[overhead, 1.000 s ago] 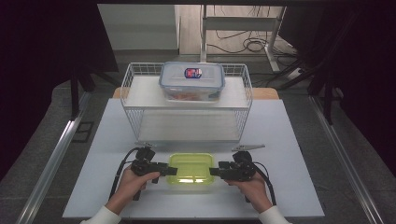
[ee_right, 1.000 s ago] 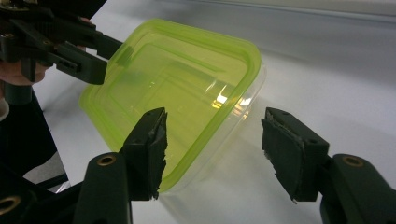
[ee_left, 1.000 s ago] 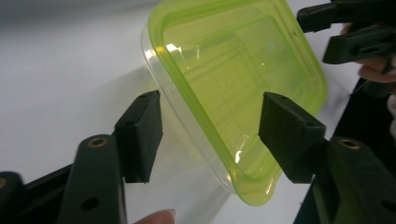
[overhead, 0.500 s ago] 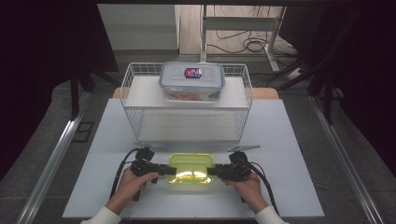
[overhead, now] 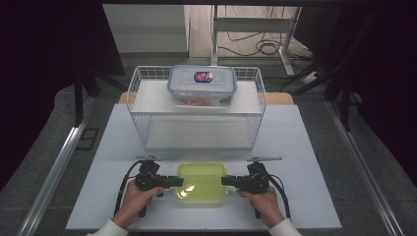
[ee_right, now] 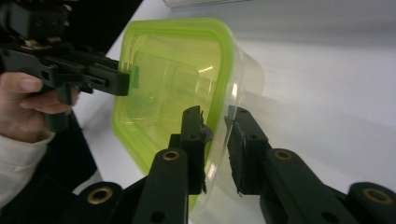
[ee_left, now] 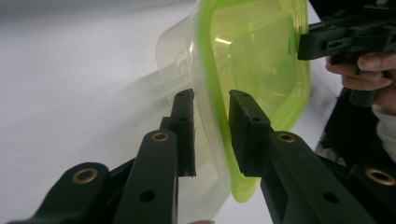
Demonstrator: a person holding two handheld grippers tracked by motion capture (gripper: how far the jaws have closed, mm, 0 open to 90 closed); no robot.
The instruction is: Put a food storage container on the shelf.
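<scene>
A person's two hands reach in from the near edge of a white table (overhead: 305,147), each holding a black two-jaw gripper. Between them sits a clear plastic container with a lime-green lid (overhead: 201,182), resting on the table close to the near edge. This container is the landmark for everything else.

The left hand (overhead: 136,199) holds the left gripper (overhead: 173,182) at the container's left side. In the left gripper view, its jaws are parted and straddle the green lid's rim and the clear wall below it (ee_left: 219,135), one jaw on each side. Whether they press on the rim cannot be told.

The right hand (overhead: 263,199) holds the right gripper (overhead: 230,181) at the container's right side. In the right gripper view, its jaws also stand slightly apart around the container's rim (ee_right: 219,112), one jaw over the lid and one outside the clear wall. A firm grip cannot be confirmed.

A black cable (overhead: 123,179) loops from each gripper toward the near edge.

Beyond the container, farther up the table, stands a white wire basket rack (overhead: 196,110). On its upper shelf rests a second clear box with a blue-grey lid and a small red and blue label (overhead: 202,86), with something reddish inside.

Past the table lie grey floor and loose cables (overhead: 255,46).
</scene>
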